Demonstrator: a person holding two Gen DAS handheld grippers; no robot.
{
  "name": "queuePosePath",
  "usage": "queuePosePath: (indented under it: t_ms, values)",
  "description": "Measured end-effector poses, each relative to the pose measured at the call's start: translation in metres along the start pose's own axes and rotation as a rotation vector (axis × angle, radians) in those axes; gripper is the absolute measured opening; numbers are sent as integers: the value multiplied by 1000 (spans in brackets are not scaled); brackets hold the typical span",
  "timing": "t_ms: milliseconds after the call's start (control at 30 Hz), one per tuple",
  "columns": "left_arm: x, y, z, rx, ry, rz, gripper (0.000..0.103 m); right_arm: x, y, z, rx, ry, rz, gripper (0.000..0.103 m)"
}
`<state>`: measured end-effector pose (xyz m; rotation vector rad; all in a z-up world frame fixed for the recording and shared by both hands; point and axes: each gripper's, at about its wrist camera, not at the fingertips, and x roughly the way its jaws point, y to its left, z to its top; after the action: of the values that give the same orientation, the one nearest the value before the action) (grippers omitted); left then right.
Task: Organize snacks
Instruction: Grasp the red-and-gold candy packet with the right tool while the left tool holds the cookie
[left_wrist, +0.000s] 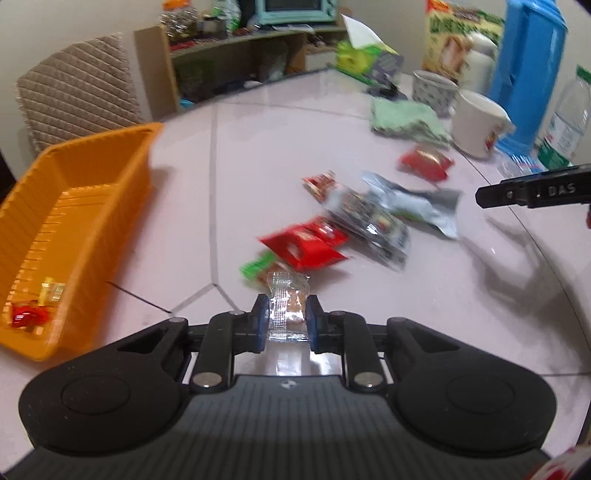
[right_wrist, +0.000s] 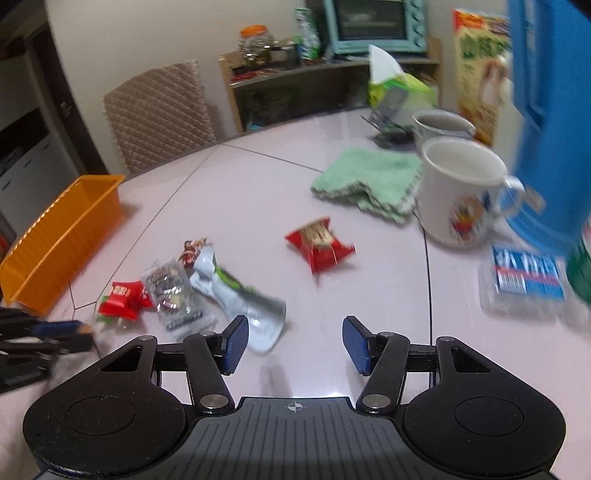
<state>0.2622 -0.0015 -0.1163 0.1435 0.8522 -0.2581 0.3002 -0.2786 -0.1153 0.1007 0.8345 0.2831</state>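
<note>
One orange ribbed plastic bin (left_wrist: 79, 206) lies to the left of my left hand-held gripper (left_wrist: 287, 321), which is clamped on a small clear-wrapped brown snack (left_wrist: 287, 302), seemingly just lifted off the surface (left_wrist: 266, 147). My right hand-held gripper (right_wrist: 293, 345) hangs open, empty, farther from the bin.

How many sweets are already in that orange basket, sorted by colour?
In the orange basket:
Red wrapped sweet: 1
Yellow wrapped sweet: 1
Total: 2
</note>
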Motion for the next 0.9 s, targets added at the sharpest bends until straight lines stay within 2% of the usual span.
queuePosePath:
  t_ms: [167,333,400,467,600,700,900]
  values:
    - [-12,21,12,-40,-43,46,19,24,-3,24,-95,-22,1,57]
    - [-8,35,22,-61,-57,82,19,55,-6,44,-166,-2,-13,57]
    - [-4,39,26,-63,-57,92,19,69,-7,48,-199,20,-23,53]
    - [-2,42,28,-66,-58,101,19,80,-8,51,-219,48,-24,43]
    - [3,48,33,-80,-60,108,19,92,-10,55,-249,73,-22,40]
    - [5,49,36,-85,-65,113,19,95,-9,55,-261,90,-30,27]
    - [2,52,39,-93,-77,116,19,82,-5,58,-235,61,-15,23]
